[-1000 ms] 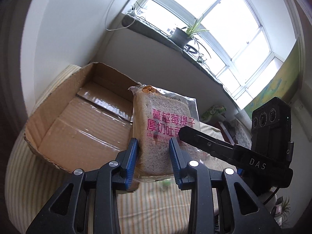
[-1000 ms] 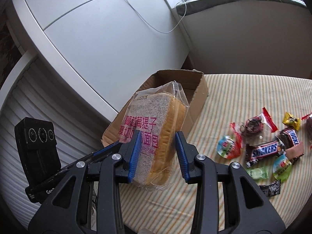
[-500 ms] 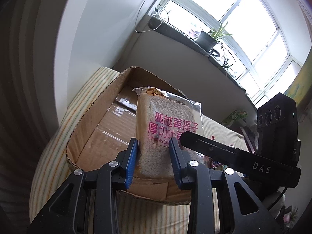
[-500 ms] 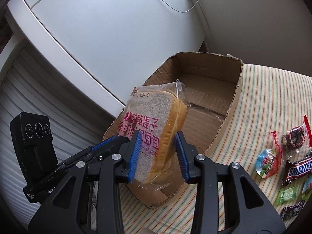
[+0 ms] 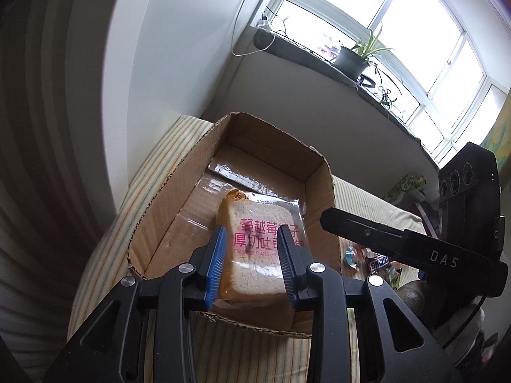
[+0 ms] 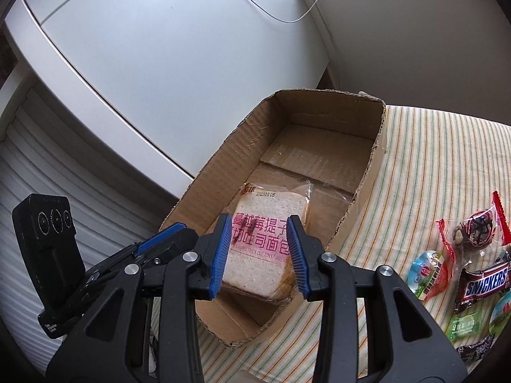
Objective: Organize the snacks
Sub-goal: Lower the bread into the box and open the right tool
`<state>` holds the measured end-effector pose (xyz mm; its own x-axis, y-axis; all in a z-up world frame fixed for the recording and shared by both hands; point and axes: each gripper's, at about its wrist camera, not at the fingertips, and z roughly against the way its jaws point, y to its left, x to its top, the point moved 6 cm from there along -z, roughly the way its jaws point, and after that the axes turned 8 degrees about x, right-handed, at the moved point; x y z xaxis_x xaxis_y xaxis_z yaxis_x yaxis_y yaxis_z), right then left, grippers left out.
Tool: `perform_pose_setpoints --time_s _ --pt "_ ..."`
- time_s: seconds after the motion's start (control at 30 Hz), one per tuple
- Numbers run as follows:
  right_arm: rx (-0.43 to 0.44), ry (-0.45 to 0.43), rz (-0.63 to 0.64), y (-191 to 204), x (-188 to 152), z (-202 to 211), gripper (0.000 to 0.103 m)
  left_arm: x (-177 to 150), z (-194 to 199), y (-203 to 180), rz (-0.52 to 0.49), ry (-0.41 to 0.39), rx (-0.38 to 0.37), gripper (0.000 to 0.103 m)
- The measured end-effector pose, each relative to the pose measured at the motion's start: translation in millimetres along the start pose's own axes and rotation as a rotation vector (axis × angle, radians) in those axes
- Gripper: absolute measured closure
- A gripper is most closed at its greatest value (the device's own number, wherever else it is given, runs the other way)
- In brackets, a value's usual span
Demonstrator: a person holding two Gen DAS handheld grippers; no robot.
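While both grippers, left (image 5: pixel 250 266) and right (image 6: pixel 260 253), clamp the bread (image 5: pixel 255 255) between their pads, it sits low inside the box (image 6: pixel 367 188).

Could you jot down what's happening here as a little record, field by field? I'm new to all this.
held item: bagged bread slice, pink lettering on the wrapper
left gripper: shut on the bread
right gripper: shut on the bread
position: bread held inside the open cardboard box, near its front end
box contents: nothing else visible
surface: striped cloth
waiting snacks: Snickers bar and other wrapped sweets, outside the box on the right
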<state>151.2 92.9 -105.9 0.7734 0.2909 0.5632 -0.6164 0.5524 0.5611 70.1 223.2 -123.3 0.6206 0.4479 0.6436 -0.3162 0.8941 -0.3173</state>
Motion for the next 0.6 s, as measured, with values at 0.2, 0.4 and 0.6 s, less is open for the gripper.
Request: perform_pose_setpoints --time_s 0.2,0.4,0.6 --pt "-0.028 -0.027 0.039 5 -4 21 0.065 -1 11 -9 -0.024 -0.020 0.019 0.072" --pt "-0.085 -0.116 0.059 -4 -8 68 0.031 -3 29 -25 -0.047 -0.054 0.008 0.071" --pt "-0.182 -0.189 0.081 -27 -21 125 0.031 -13 41 -51 -0.072 -0.068 -0.044 0.071"
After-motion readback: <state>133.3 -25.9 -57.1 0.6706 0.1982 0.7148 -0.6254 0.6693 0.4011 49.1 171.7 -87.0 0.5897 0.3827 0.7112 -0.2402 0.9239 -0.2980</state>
